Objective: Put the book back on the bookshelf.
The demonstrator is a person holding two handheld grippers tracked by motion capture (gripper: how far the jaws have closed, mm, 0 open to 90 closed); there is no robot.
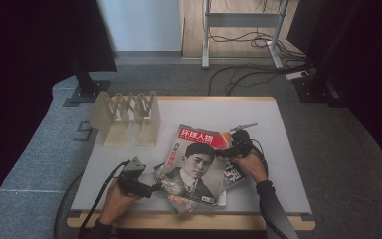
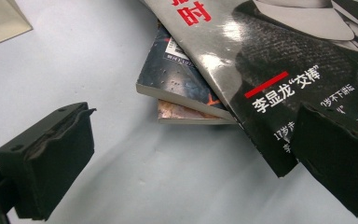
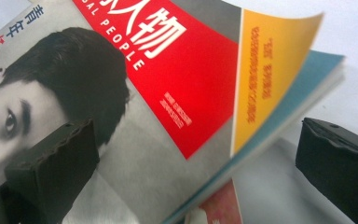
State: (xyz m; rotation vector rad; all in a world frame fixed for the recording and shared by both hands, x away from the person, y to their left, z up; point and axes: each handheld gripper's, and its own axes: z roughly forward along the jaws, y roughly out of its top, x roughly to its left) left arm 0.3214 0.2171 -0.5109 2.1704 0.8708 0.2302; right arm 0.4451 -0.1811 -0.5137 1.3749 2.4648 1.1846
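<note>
Top magazine (image 1: 196, 162) lies skewed on the stack mid-bench (image 1: 258, 119); both grippers gape, left gripper (image 1: 151, 188) at its near corner, right gripper (image 1: 229, 149) straddling the curled far corner: likely pinch there, below the loose cover, lift evenly.

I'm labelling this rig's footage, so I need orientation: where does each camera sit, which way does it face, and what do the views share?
High view: above the person's side, looking forward and down on the white table; both forearms, left gripper and right gripper show.
Left gripper view: looks along its open fingers at the magazine stack's corner.
Right gripper view: looks along its open fingers at the top edge.
Shared: the glossy portrait-cover magazine.
</note>
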